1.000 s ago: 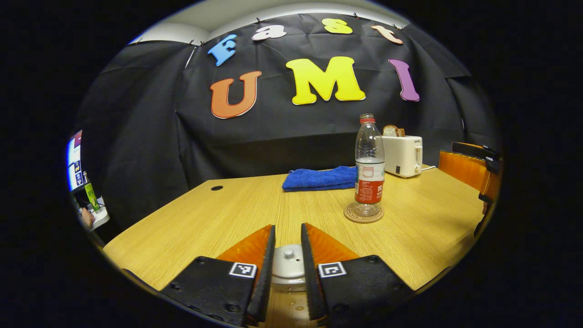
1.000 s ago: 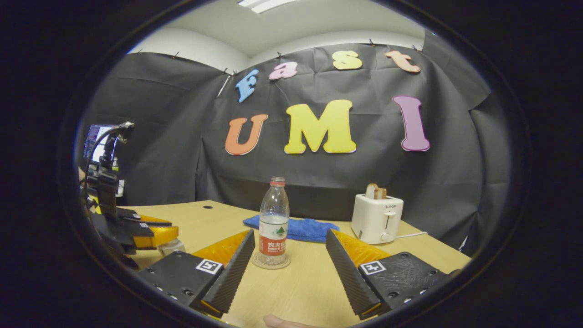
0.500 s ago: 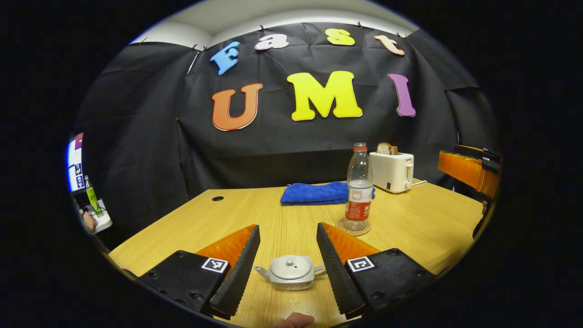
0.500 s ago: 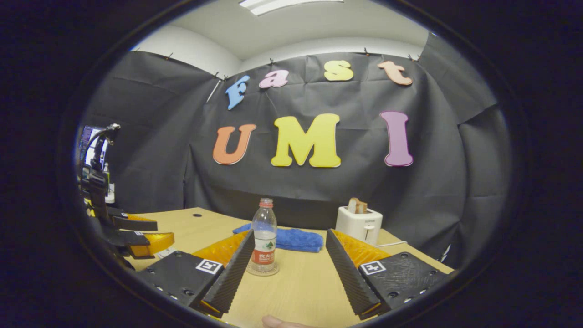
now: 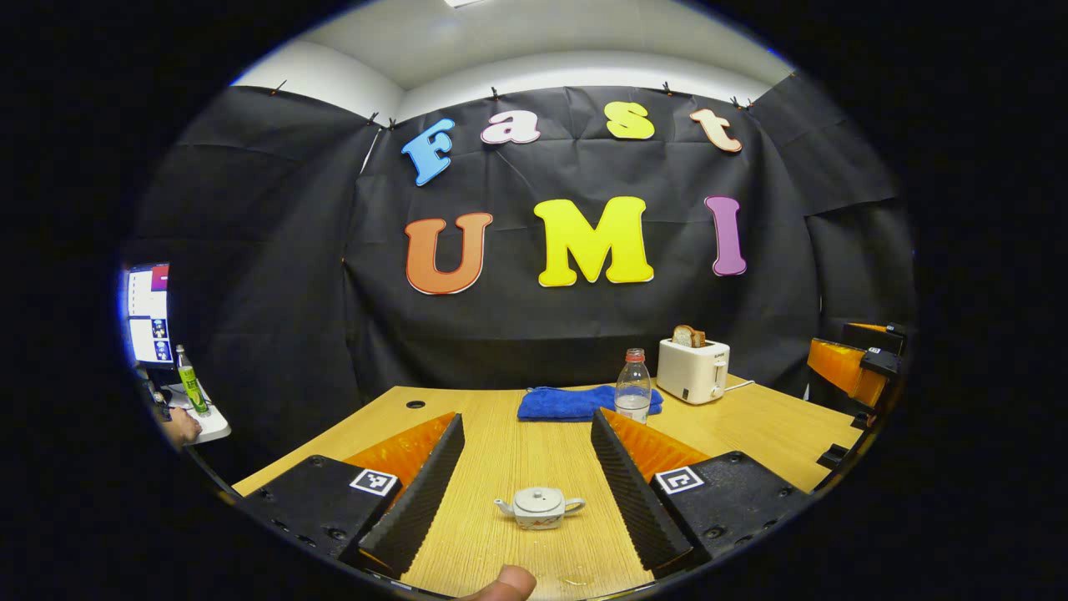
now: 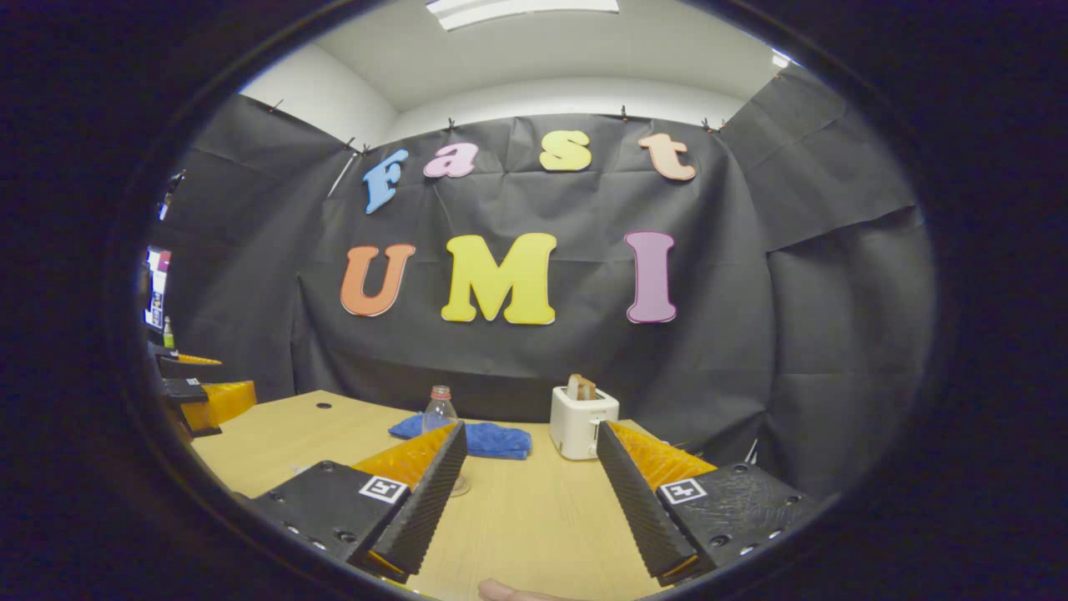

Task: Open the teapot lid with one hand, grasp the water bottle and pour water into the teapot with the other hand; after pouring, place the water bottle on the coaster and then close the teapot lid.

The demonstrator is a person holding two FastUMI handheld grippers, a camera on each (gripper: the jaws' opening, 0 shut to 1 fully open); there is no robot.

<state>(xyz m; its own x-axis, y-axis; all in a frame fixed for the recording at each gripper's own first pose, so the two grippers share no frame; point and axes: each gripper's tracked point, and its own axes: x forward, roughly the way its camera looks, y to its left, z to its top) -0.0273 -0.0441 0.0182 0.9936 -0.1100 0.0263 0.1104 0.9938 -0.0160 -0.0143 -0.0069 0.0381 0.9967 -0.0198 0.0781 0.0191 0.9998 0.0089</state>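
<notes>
Left gripper view: the left gripper (image 5: pixel 527 434) is hanging above the near part of the wooden table (image 5: pixel 751 426), its two fingers spread wide and gripping nothing; the small white teapot (image 5: pixel 539 508) is sitting on the table between the fingers and below them, touching neither, with its lid (image 5: pixel 538 498) resting on top; a fingertip (image 5: pixel 503 583) is poking in at the bottom edge; farther back the water bottle (image 5: pixel 633 392) is standing upright, its base hidden behind the right-hand finger, so the coaster cannot be made out here; a blue cloth (image 5: pixel 567 403) is lying just behind the bottle and a white toaster (image 5: pixel 692 371) with a slice of bread in it is standing to the bottle's right, near the wall; the right gripper (image 5: pixel 847 376) is showing at the right edge, well apart from the teapot; a screen (image 5: pixel 147 315) and a green bottle (image 5: pixel 191 391) are sitting beyond the table at the far left.

Right gripper view: the right gripper (image 6: pixel 531 438) is likewise hovering with fingers wide apart and nothing between them; the water bottle (image 6: pixel 439 411) is standing behind the left-hand finger, partly covered by it, on a coaster (image 6: pixel 460 487) whose edge is just peeking out; the blue cloth (image 6: pixel 488 437) is lying behind, the toaster (image 6: pixel 581 421) beside it; the left gripper (image 6: pixel 204 392) is showing at the far left over the table edge.
</notes>
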